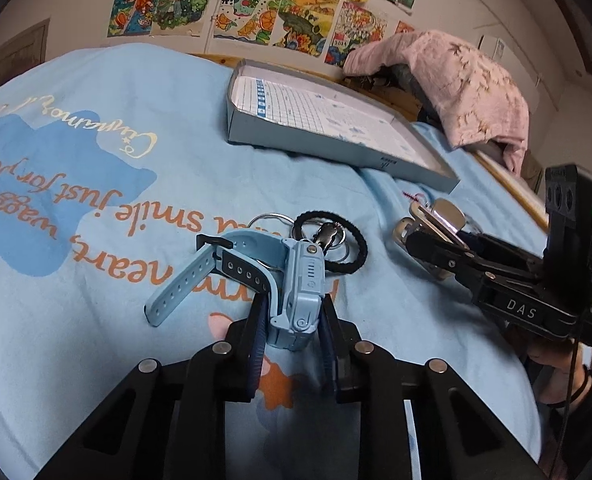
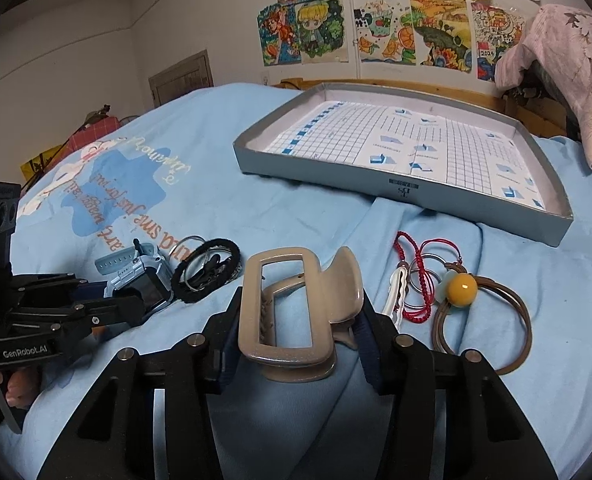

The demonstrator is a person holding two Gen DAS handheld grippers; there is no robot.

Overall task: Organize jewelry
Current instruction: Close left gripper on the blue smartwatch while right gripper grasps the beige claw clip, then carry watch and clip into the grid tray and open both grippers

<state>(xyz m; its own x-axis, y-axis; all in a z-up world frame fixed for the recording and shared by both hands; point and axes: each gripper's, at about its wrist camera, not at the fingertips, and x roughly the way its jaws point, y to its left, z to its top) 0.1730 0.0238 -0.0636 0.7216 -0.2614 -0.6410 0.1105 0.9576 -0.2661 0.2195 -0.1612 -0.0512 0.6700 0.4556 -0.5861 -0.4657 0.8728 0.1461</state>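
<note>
Left wrist view: the light blue watch (image 1: 296,292) lies on the blue bedspread (image 1: 95,320), its case between the pads of the left tool (image 1: 291,344), which press on both its sides; the loose strap points left. Just behind the case lie a black hair tie (image 1: 360,248) and metal key rings (image 1: 271,220), touching one another. The right tool (image 1: 424,240) enters from the right edge and holds the grey hair claw (image 1: 436,216). Right wrist view: the hair claw (image 2: 296,312) stands upright between the pads of the right tool (image 2: 296,344), which pinch its lower sides. To its right, close together, lie a white clip (image 2: 396,300), red cords (image 2: 416,276) and a brown band with a yellow bead (image 2: 462,288). Bare bedspread lies between these things and the shallow grey box lid (image 2: 400,190), which sits farther back with a gridded sheet inside and its low rim facing both tools. Beyond the bed's wooden edge (image 2: 436,92) hang coloured drawings (image 2: 376,32); a pink garment (image 2: 576,80) is draped at far right.
</note>
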